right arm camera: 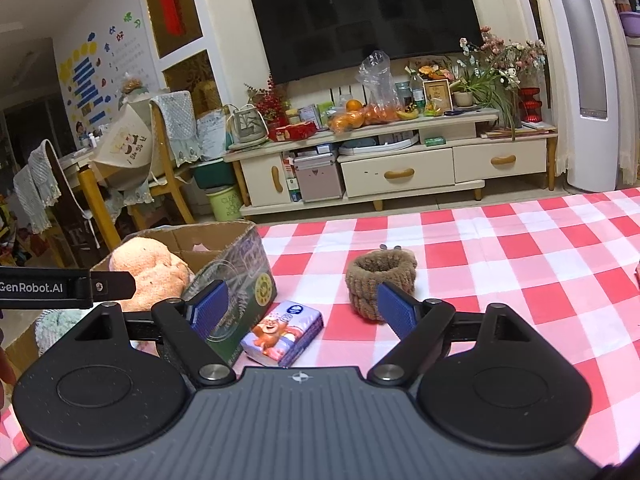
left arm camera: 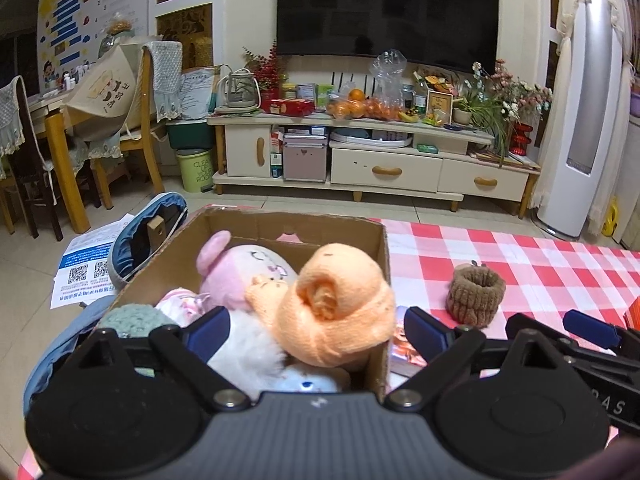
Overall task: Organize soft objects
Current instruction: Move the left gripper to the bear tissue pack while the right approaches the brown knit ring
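Right wrist view: you faced the brown knitted roll point(right arm camera: 380, 282).
Both grippers point(right arm camera: 300, 312) point(left arm camera: 316, 334) gaped empty right of the box point(right arm camera: 240, 272); soft, light, best pinched across its sides.

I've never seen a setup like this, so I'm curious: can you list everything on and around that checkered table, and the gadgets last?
cardboard box: one, brown, at the table's left edge, full of soft things
orange knit roll: one, on top of the pile in the box
pink plush doll: one, in the box, behind the roll
brown knit cuff: one, upright on the cloth, right of the box
tissue pack: one, cartoon bear print, lying beside the box
tablecloth: one, red and white checks
TV: one, black, on the far wall
left gripper: black, blue pads, open over the box
right gripper: black, blue pads, open above the tissue pack
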The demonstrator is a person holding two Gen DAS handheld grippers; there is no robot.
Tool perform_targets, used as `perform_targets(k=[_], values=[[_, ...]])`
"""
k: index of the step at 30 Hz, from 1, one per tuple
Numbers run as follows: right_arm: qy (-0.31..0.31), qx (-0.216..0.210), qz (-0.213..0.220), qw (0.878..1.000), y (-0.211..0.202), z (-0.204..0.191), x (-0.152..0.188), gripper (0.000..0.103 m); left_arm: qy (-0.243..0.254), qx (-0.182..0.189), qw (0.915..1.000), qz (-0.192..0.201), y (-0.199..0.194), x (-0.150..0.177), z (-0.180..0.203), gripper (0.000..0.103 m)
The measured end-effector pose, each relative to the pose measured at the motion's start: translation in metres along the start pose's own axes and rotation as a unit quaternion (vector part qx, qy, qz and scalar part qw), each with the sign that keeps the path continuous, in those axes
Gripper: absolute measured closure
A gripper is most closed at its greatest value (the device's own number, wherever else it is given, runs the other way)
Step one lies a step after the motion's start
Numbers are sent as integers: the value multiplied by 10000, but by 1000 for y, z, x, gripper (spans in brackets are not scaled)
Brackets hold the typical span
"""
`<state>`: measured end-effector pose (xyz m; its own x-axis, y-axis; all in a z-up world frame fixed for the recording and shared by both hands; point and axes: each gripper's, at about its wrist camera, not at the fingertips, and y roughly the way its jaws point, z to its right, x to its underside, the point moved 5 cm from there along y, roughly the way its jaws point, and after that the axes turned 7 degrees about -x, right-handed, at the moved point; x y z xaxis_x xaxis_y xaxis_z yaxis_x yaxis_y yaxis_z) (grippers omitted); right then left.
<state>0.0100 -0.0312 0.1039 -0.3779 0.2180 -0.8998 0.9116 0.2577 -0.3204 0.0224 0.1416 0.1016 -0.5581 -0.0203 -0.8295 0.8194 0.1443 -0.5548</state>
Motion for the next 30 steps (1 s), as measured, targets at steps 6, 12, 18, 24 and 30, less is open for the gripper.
perform_targets(k=[6,12,18,24,30], values=[[108,48,-59,9999,1,5,3,0,165,12,9998,53,0,1,13,6],[225,49,-81,9997,2,9,6,0,225,124,9995,171,-1,3,26,5],[314,66,-100,9994,4,11,7,0,135,235,9994,194,3,11,31,4],[382,161,-113,9991,8,14,7,0,410,-26,9987,287,8,17,37,4],[388,292,-87,9988,12,20,8,0,1112,-561,9899,671,8,16,41,4]])
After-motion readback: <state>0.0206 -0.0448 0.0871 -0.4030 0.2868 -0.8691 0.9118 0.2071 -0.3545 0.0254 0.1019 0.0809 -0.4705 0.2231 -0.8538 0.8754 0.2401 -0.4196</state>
